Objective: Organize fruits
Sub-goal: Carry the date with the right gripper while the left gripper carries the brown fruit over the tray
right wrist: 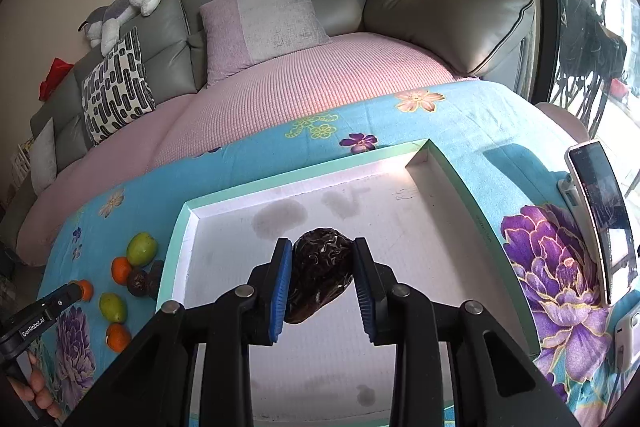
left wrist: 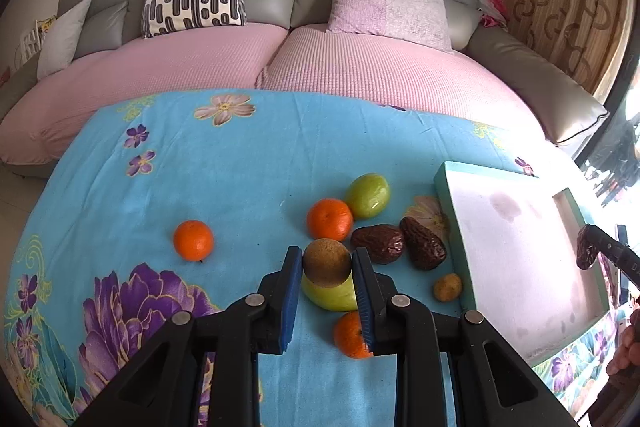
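Over the white, mint-rimmed tray (right wrist: 452,163), the right gripper (right wrist: 322,281) clamps a wrinkled dark date (right wrist: 322,269) between blue pads. On the flowered blue cloth (left wrist: 200,179) beside it, the left gripper (left wrist: 327,263) pinches a brown kiwi (left wrist: 327,261) above a green fruit (left wrist: 332,297), among oranges and dates. Its side reads "GenRobot.AI".

A brown kiwi (left wrist: 327,262) is held between the pads of the left gripper (left wrist: 327,269), above a green fruit (left wrist: 332,294). A wrinkled dark date (right wrist: 320,269) is gripped by the right gripper (right wrist: 320,281) over the white tray (right wrist: 444,227). Three oranges (left wrist: 193,240), another green fruit (left wrist: 368,195), two dates (left wrist: 378,243) and a small yellow-brown fruit (left wrist: 448,287) are scattered on the cloth, left of the tray.
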{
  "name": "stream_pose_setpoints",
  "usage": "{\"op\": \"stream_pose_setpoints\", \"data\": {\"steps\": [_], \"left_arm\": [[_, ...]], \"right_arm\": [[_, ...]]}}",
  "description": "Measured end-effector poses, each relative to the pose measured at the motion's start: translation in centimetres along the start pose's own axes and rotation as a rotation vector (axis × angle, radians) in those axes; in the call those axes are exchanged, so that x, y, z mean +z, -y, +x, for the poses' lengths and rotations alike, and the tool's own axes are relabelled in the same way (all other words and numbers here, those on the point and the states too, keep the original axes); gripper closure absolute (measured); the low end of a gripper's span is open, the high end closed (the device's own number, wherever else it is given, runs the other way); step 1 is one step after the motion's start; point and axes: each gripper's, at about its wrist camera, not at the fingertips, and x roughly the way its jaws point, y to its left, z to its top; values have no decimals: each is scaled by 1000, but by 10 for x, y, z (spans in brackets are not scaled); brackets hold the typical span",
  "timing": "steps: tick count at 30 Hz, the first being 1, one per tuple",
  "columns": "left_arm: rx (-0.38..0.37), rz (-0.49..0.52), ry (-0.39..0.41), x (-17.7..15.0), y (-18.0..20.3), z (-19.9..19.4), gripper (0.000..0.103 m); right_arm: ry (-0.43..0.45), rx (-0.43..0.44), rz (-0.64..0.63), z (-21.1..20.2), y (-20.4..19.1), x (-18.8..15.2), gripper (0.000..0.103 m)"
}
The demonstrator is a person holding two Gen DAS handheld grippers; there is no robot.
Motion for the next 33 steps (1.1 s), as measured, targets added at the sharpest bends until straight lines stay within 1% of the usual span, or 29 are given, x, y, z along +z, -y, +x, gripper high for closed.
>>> {"op": "stream_pose_setpoints", "data": {"steps": [6, 11, 15, 20, 24, 30, 33], "left_arm": [[-75, 105, 33, 11, 47, -16, 76], [-146, 195, 44, 18, 91, -19, 76], [-202, 267, 34, 16, 128, -16, 76], [-248, 347, 4, 7, 162, -9, 76], [-262, 388, -26, 0, 179, 0, 76], [-265, 404, -58, -9, 186, 12, 76], [-258, 406, -76, -14, 187, 22, 76]], "right_arm": [[23, -26, 41, -11, 17, 4, 71], [42, -49, 55, -20, 26, 6, 71], [54, -64, 60, -25, 32, 8, 71], [53, -76, 63, -26, 35, 8, 71], [50, -81, 65, -26, 38, 8, 71], [45, -87, 62, -24, 37, 7, 71], [25, -90, 59, -17, 37, 5, 71]]}}
